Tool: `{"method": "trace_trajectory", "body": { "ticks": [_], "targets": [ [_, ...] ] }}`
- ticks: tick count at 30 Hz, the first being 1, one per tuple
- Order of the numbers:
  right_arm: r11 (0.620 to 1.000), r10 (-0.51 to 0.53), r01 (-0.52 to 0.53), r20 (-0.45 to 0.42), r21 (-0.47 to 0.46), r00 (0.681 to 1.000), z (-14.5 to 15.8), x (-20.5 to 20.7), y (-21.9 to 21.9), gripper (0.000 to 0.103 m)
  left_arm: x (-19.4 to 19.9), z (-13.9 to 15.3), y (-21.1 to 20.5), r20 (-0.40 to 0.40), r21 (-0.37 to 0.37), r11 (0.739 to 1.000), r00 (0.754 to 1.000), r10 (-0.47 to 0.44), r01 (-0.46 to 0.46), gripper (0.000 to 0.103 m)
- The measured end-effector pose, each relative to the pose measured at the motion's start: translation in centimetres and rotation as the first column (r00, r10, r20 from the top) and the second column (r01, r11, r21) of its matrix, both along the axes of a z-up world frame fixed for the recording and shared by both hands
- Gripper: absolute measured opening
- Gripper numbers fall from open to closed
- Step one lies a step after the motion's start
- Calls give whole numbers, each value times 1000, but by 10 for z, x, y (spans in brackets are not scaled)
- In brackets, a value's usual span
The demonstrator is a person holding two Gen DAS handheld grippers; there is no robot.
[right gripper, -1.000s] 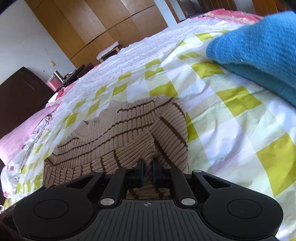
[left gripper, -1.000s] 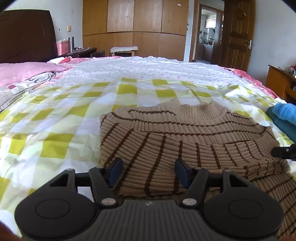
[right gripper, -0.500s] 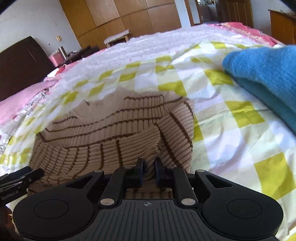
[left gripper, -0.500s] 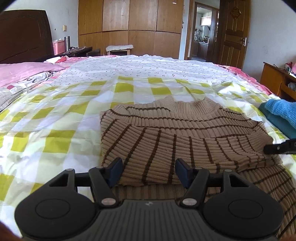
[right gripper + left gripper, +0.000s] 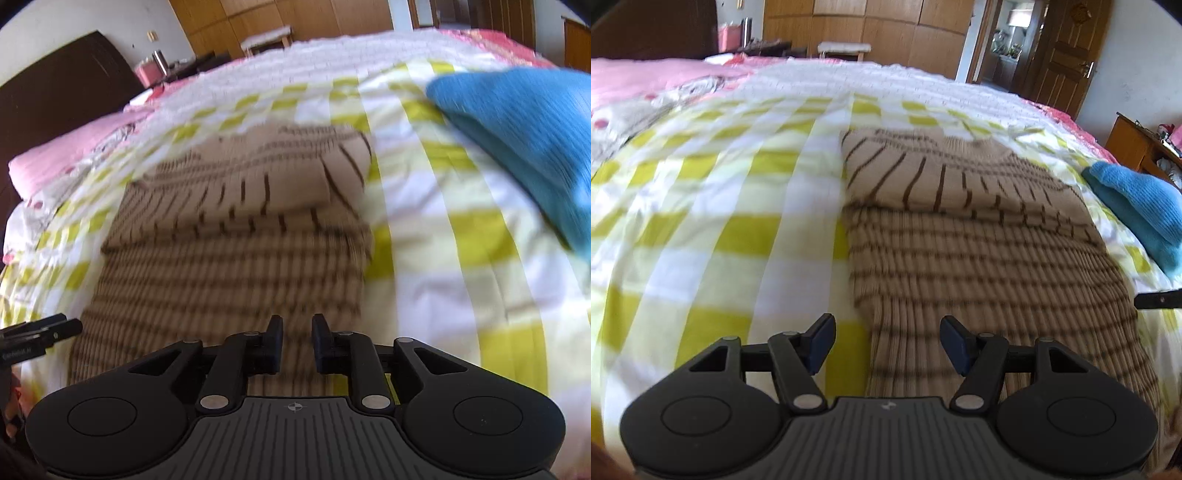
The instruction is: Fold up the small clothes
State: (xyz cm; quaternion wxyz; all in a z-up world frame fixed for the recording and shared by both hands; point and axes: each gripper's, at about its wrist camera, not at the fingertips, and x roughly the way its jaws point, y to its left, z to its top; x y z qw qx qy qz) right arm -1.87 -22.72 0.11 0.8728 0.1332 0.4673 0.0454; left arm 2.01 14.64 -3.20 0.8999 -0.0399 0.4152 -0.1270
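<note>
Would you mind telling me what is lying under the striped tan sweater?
The striped tan sweater lies on the yellow-and-white checked bedsheet, its sleeves folded across the chest. The sheet shows all round it; whatever lies directly beneath the knit is covered.

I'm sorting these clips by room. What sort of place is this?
Most likely a home bedroom: a bed under a checked sheet, a pink pillow, and wooden wardrobes along the far wall.

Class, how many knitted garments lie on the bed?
2: a striped sweater mid-bed, partly folded, and a blue knit at its right. Others may be out of view.
</note>
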Motion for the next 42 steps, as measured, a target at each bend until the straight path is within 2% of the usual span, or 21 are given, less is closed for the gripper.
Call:
{"method": "trace_trajectory", "body": {
  "ticks": [5,8,12,18,22,24,29,32,33,36,38,42],
  "targets": [
    [1000,-16,16,-116,-4,993,-11,-47,-6,20,-36,-8,3,-68,-18,1000,997,-22,21,66],
    [1000,-28,26,-164,-14,986,-13,-66,-8,25,-53,-15,2,-108,-32,999,993,-35,32,66],
    [999,-9,17,-207,38,978,-16,-75,-4,25,-69,-19,-2,-120,0,999,991,-54,54,66],
    [997,48,-33,-262,64,964,-26,-77,10,25,-75,-17,-1,-151,-2,998,987,-57,57,66],
    [997,40,-21,-266,77,963,-26,-77,8,25,-74,-17,4,-159,-17,1000,987,-25,23,58],
    [996,35,-11,-266,90,963,-28,-78,7,25,-74,-17,5,-159,-20,1000,987,-20,17,44],
    [995,33,-8,-261,97,965,-28,-78,6,25,-72,-18,4,-178,-13,1000,984,-30,28,22],
    [994,39,-12,-255,106,966,-28,-78,5,21,-72,-18,2,-179,-1,1000,983,-31,31,19],
    [993,42,-13,-251,114,967,-28,-78,5,15,-73,-18,0,-179,4,999,983,-33,34,17],
    [987,42,-4,-239,158,970,-28,-79,4,11,-75,-16,-3,-173,10,999,984,-44,46,15],
    [979,40,4,-211,203,977,-25,-81,3,10,-75,-14,-1,-172,-28,999,984,-46,42,15],
    [950,9,30,-124,311,992,-15,-83,-3,10,-70,-5,5,-157,-148,989,986,-48,24,14]
  ]
}}
